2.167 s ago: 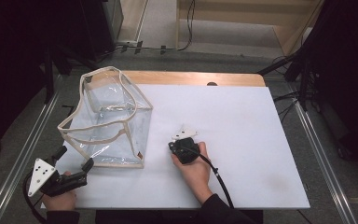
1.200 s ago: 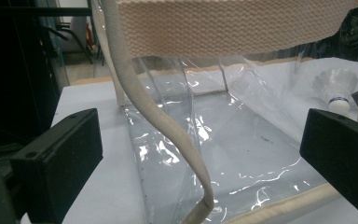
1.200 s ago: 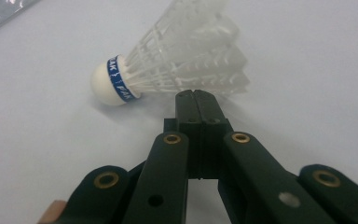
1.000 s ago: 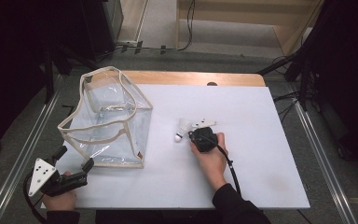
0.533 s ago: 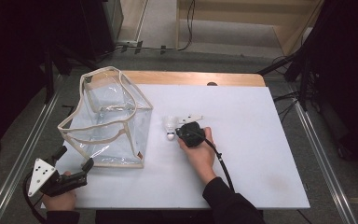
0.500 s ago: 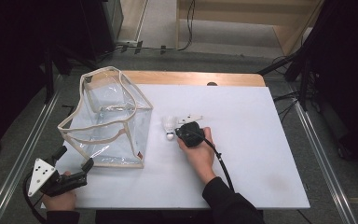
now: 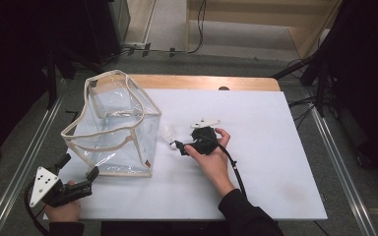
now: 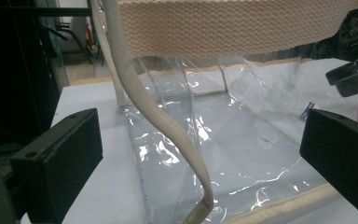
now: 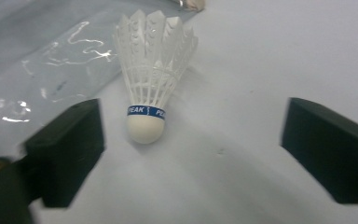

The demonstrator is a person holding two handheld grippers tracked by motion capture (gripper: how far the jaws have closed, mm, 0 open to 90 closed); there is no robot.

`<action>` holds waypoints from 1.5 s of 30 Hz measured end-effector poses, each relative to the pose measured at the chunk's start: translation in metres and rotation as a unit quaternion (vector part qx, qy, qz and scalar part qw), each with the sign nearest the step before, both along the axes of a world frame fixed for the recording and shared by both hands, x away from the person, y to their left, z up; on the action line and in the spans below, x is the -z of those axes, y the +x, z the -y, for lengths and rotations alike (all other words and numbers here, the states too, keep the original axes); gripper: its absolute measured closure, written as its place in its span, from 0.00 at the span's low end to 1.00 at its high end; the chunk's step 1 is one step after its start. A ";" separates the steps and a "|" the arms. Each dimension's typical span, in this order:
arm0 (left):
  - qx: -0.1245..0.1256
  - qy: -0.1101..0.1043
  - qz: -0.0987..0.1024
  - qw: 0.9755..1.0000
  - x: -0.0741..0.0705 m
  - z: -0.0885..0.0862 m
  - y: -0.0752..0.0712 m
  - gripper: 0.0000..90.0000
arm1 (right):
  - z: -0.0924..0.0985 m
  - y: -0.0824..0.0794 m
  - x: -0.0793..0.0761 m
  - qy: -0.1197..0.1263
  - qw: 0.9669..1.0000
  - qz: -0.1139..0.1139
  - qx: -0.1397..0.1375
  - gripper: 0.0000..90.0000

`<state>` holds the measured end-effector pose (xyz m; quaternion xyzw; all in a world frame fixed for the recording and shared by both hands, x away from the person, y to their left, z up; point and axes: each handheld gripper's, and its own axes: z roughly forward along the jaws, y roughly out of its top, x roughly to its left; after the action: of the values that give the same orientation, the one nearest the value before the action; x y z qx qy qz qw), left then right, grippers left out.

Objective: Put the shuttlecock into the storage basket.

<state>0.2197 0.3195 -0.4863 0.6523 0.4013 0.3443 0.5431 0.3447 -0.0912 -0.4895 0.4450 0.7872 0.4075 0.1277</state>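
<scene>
Shuttlecock (image 9: 151,93) lay mid-table beside clear bag (image 7: 115,130), between wide-apart jaws of right gripper (image 9: 191,135). Likely featherlight, feathers fragile; grip cork base. Left gripper (image 7: 78,169) gaped empty near front-left corner.

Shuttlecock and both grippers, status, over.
Right gripper open, jaws either side of the shuttlecock, not touching. Shuttlecock lying on the white table beside the clear bag. Left gripper open at the bag's near corner. Nothing blocking.
</scene>
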 end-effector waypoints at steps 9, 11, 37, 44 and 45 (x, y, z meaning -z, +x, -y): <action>-0.001 0.000 0.000 1.000 0.000 0.000 0.000 0.00 | -0.016 0.001 0.005 -0.006 0.999 -0.032 -0.038 0.00; 0.000 0.000 0.001 1.000 0.000 0.000 0.000 0.00 | -0.019 0.002 0.007 -0.014 0.999 -0.037 -0.030 0.05; 0.000 -0.002 0.001 1.000 0.000 -0.001 0.000 0.00 | -0.040 0.003 0.013 -0.060 0.997 -0.029 -0.027 0.57; 0.000 -0.002 0.001 1.000 0.000 -0.001 0.000 0.00 | -0.045 0.004 0.015 -0.067 0.997 -0.027 -0.027 0.62; 0.000 -0.002 0.001 1.000 0.000 -0.001 0.000 0.00 | -0.046 0.004 0.015 -0.069 0.997 -0.028 -0.027 0.63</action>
<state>0.2199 0.3202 -0.4864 0.6509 0.4015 0.3446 0.5444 0.3482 -0.0453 -0.5048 0.4247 0.8286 0.3427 0.1249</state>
